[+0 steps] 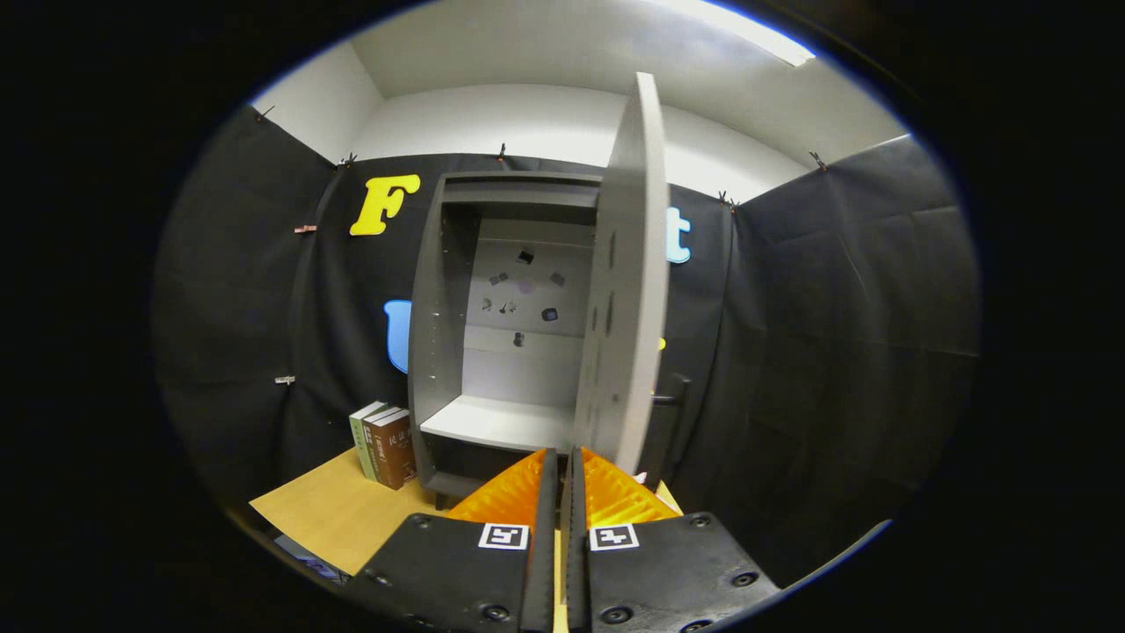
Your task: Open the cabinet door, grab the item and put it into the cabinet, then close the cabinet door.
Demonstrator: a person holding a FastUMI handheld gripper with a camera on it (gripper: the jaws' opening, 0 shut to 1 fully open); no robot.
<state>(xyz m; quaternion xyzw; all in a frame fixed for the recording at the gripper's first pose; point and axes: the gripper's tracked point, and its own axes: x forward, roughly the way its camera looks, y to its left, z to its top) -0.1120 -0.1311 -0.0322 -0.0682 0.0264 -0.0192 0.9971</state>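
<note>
Cabinet, one, stands open on the table just ahead of the gripper, whose two fingers are pressed nearly together with nothing between them. Its single door is swung out edge-on above the fingertips, baring one pale shelf. Three books stand upright just beside the cabinet's left wall.

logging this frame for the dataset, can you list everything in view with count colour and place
cabinet: 1, grey, on the table just beyond the fingers
cabinet door: 1, grey, swung open, edge-on ahead of the fingers
shelf: 1, pale grey, low inside the cabinet, nothing on it
books: about 3, green and brown, upright beside the cabinet
table: 1, light wood, under the cabinet and books
gripper: 1, fingers nearly together, holding nothing
</note>
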